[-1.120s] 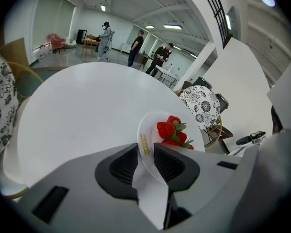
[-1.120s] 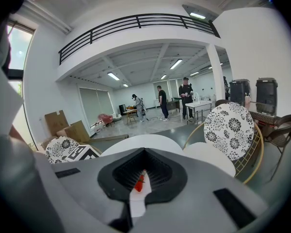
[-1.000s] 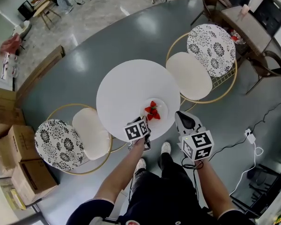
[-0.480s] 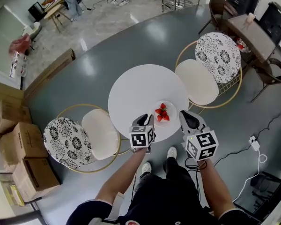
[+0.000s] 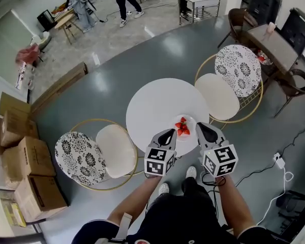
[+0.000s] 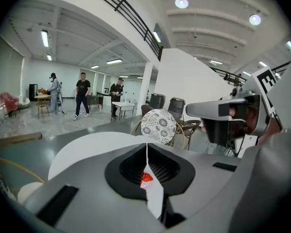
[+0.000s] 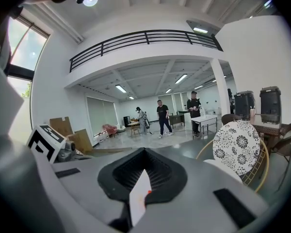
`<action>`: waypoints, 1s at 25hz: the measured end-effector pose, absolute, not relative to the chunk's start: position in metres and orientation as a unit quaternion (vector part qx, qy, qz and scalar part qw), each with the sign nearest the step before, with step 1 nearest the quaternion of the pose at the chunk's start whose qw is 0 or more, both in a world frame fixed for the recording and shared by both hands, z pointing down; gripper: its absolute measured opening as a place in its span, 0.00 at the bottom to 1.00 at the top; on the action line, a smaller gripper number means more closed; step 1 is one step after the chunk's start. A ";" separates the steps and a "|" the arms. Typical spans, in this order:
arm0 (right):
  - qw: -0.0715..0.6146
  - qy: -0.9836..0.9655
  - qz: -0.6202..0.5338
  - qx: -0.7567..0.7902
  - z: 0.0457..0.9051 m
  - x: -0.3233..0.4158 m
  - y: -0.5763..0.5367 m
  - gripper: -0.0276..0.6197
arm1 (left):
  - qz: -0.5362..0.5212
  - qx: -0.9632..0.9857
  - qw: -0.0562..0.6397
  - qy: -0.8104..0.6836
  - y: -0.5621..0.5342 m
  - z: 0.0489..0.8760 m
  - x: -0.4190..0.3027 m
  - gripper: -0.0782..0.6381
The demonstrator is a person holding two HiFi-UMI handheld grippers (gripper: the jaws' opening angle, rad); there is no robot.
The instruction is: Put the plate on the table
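The plate (image 5: 190,121) of strawberries (image 5: 182,128) sits on the round white table (image 5: 155,108), just between the tips of the left gripper (image 5: 169,134) and the right gripper (image 5: 202,129), whose fingers are pressed together on nothing, likely because the plate is already set down.

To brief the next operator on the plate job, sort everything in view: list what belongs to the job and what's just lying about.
Belongs to the job:
- small white plate carrying red strawberries
- round white table
- left gripper and right gripper, both shut

Just lying about:
- two gold-framed chairs with patterned backs
- brown cardboard boxes
- dark wooden table
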State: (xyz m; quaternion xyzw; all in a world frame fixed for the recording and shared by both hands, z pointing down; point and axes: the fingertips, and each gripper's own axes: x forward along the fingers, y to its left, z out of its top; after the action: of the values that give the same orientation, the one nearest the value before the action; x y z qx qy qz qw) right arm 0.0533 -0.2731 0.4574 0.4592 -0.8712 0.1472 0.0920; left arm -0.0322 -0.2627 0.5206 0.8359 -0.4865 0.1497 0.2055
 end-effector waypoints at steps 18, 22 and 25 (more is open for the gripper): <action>0.047 -0.871 0.123 0.474 0.415 0.042 -0.256 0.05 | 0.084 0.889 0.165 -0.419 -0.237 0.438 -0.015 0.12; 0.045 -0.870 0.120 0.476 0.411 0.041 -0.252 0.05 | 0.079 0.893 0.165 -0.412 -0.234 0.434 -0.014 0.12; 0.044 -0.870 0.118 0.476 0.410 0.041 -0.250 0.05 | 0.077 0.895 0.167 -0.407 -0.232 0.435 -0.013 0.12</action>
State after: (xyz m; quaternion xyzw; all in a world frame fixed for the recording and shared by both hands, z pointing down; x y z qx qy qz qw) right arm 0.0411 -0.2496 0.4096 0.4761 -0.8703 0.1179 0.0441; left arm -0.0126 -0.2316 0.4354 0.8946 -0.4071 0.0772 0.1673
